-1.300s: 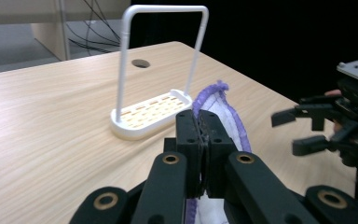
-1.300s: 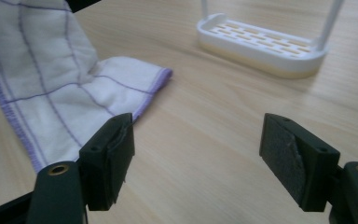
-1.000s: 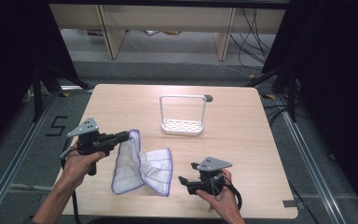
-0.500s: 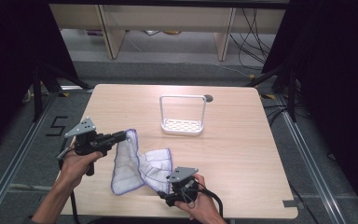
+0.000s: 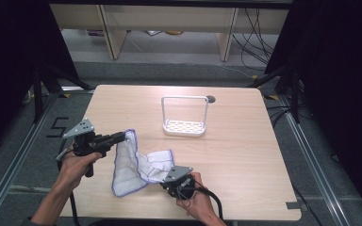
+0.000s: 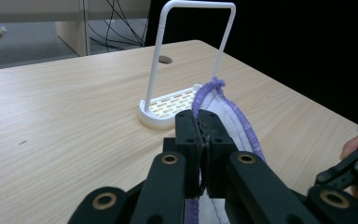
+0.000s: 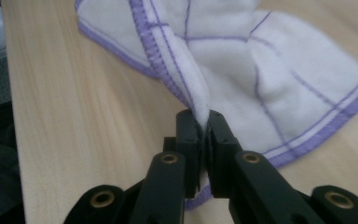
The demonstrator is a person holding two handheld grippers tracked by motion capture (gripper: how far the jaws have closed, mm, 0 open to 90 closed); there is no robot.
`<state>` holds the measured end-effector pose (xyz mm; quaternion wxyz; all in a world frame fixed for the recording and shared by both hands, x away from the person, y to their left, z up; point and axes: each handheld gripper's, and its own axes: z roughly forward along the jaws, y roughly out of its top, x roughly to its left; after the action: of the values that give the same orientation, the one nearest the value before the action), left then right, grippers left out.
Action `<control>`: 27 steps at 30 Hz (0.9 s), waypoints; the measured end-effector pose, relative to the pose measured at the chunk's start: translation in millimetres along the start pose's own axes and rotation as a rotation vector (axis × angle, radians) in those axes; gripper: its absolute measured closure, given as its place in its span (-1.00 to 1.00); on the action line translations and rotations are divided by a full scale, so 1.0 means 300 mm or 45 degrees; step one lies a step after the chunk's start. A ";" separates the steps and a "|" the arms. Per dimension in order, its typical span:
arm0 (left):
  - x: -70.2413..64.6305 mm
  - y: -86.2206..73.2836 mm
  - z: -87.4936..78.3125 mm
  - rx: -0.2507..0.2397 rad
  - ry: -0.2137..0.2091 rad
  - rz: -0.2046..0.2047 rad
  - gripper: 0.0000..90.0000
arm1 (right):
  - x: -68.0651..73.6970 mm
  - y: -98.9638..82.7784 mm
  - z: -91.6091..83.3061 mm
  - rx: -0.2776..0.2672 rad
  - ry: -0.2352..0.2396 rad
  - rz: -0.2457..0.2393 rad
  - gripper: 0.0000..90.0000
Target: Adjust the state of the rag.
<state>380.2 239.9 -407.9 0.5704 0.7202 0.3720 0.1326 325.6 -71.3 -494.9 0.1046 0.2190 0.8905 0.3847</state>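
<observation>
Right gripper (image 5: 168,175) clamped on a fold of the white cloth with purple edging (image 5: 139,162); jaws just closed, pinching a raised ridge of fabric near the hem, as seen in the right gripper view (image 7: 204,122). Left gripper (image 5: 121,137) likewise shut on the cloth's upper edge, purple hem (image 6: 223,100) standing up out of the jaws in the left gripper view.

Cloth rumpled on the table (image 5: 245,155), spread between the two grippers: left gripper at roughly 10 o'clock of it, right gripper at 4 o'clock. Upper corner lifted off the surface, remainder lying flat.

Risk, judged: right grip taken on a thin fold close to the edge, so any sharp pull apart could slip the hem free, or drag only one layer and leave the cloth twisted.

White wire rack (image 5: 185,117) at 1 o'clock of the cloth, well apart.
</observation>
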 end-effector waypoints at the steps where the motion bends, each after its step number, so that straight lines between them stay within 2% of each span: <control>1: -0.001 0.001 -0.004 -0.014 -0.013 0.002 0.93 | -0.008 0.006 -0.015 -0.015 -0.001 -0.016 0.93; 5: -0.019 0.011 -0.026 -0.023 -0.019 0.021 0.93 | -0.048 0.038 -0.118 -0.103 -0.022 0.040 0.93; 7: -0.029 0.017 -0.034 -0.030 -0.023 0.030 0.93 | -0.070 0.057 -0.176 -0.140 -0.043 0.010 0.94; 10: -0.045 0.021 -0.044 -0.046 -0.039 0.027 0.93 | -0.096 0.082 -0.247 -0.178 -0.056 0.021 0.94; 12: -0.059 0.024 -0.052 -0.055 -0.066 0.028 0.93 | -0.109 0.098 -0.287 -0.199 -0.064 0.032 0.94; 15: -0.079 0.027 -0.061 -0.077 -0.103 0.027 0.94 | -0.128 0.133 -0.377 -0.222 -0.060 0.031 0.94; 16: -0.087 0.028 -0.067 -0.083 -0.114 0.026 0.94 | -0.131 0.140 -0.397 -0.241 -0.070 0.036 0.94; 17: -0.097 0.029 -0.074 -0.084 -0.117 0.020 0.93 | -0.132 0.150 -0.430 -0.233 -0.050 0.057 0.94; 19: -0.115 0.028 -0.087 -0.106 -0.159 0.007 0.94 | -0.137 0.167 -0.492 -0.256 -0.060 0.030 0.95; 20: -0.130 0.027 -0.100 -0.113 -0.173 0.004 0.94 | -0.136 0.174 -0.524 -0.265 -0.055 0.041 0.94; 23: -0.165 0.025 -0.133 -0.128 -0.210 -0.005 0.94 | -0.120 0.187 -0.612 -0.290 -0.039 0.052 0.94; 26: -0.208 0.023 -0.167 -0.156 -0.275 -0.026 0.94 | -0.095 0.188 -0.685 -0.324 -0.035 0.066 0.94; 27: -0.219 0.024 -0.176 -0.162 -0.295 -0.027 0.94 | -0.089 0.187 -0.709 -0.338 -0.030 0.049 0.94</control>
<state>305.4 232.4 -369.3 0.6554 0.6891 0.3020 0.0657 291.1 -185.6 -308.3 0.1359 0.2248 0.8261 0.4986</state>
